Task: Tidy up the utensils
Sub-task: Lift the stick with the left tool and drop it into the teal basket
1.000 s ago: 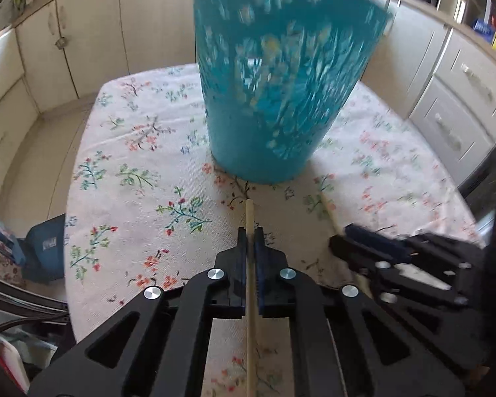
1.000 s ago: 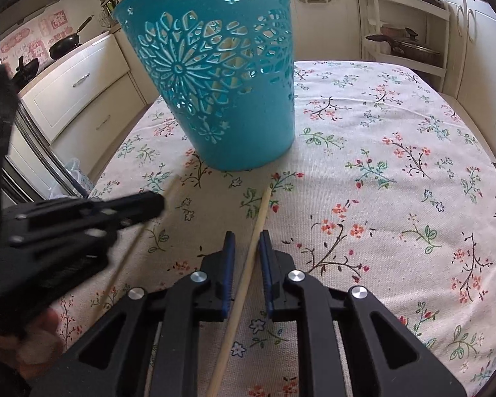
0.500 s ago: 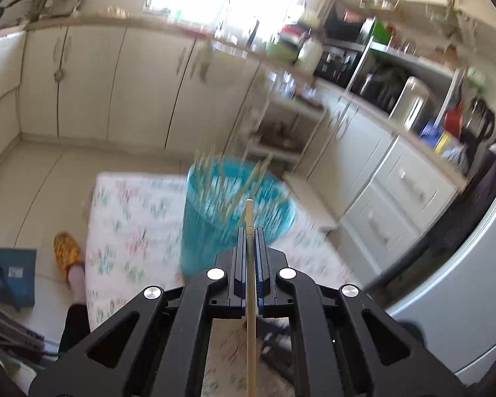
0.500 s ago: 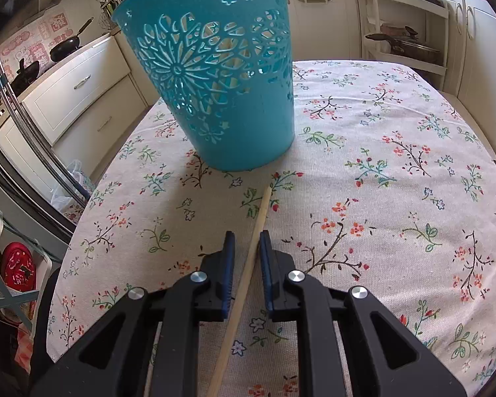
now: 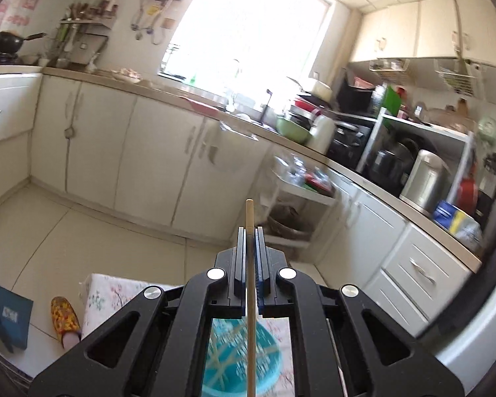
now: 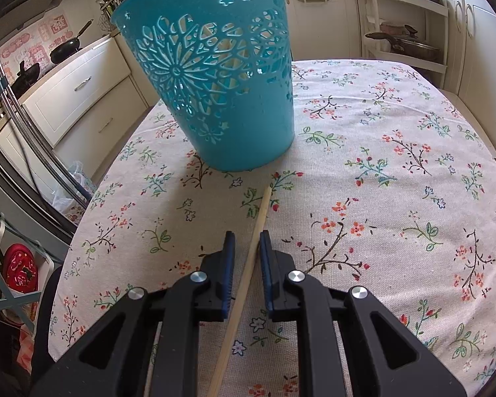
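Note:
My left gripper (image 5: 249, 231) is shut on a wooden chopstick (image 5: 250, 291) and holds it high above the table. The teal cut-out basket (image 5: 238, 360) shows far below it, with several chopsticks inside. In the right wrist view the same basket (image 6: 221, 79) stands on the floral tablecloth (image 6: 396, 172). My right gripper (image 6: 246, 241) is open low over the cloth, its jaws on either side of a second chopstick (image 6: 248, 271) that lies on the cloth and points at the basket's foot.
Kitchen cabinets and a cluttered counter (image 5: 314, 152) ring the room. A white rack with pans (image 6: 403, 43) stands beyond the table's far edge. A slipper (image 5: 62, 317) and a blue box (image 5: 6, 317) lie on the floor left of the table.
My left gripper has risen steeply from table level with its chopstick and now looks out over the kitchen, the basket far below. The right gripper has stayed still around its chopstick.

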Demonstrator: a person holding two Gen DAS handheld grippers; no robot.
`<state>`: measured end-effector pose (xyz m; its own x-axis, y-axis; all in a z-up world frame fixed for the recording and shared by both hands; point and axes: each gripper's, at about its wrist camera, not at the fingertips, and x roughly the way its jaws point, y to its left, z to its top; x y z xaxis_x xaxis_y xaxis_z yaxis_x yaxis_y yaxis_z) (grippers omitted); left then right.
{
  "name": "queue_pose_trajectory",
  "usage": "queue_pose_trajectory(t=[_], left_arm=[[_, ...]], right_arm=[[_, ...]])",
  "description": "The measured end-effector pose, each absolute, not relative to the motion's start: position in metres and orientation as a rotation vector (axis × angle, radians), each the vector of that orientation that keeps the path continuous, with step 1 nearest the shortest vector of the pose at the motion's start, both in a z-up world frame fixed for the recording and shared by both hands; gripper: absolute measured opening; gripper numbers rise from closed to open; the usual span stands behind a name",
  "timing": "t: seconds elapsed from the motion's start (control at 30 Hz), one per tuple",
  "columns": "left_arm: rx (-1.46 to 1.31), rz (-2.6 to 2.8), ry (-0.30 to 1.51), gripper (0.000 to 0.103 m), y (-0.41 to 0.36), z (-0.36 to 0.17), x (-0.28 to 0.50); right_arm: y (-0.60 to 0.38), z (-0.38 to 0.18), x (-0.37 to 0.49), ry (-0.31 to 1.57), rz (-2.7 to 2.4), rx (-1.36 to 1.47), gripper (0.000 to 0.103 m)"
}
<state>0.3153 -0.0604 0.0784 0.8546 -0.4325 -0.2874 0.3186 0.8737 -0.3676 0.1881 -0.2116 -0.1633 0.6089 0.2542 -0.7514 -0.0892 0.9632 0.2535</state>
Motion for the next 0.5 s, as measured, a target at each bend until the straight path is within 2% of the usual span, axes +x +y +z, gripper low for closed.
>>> queue_pose_trajectory(t=[0.23,0.5], left_arm=[[-0.362,-0.289,0.356,0.004,-0.073,0.053,0.365],[-0.369,-0.244,0.392,0.005,-0.081,0.017,0.382]], right_arm=[[-0.211,-0.163,0.189,0.898,0.209,0.199,0.016],[-0.211,-0.163,0.19,0.898,0.212,0.204,0.016]])
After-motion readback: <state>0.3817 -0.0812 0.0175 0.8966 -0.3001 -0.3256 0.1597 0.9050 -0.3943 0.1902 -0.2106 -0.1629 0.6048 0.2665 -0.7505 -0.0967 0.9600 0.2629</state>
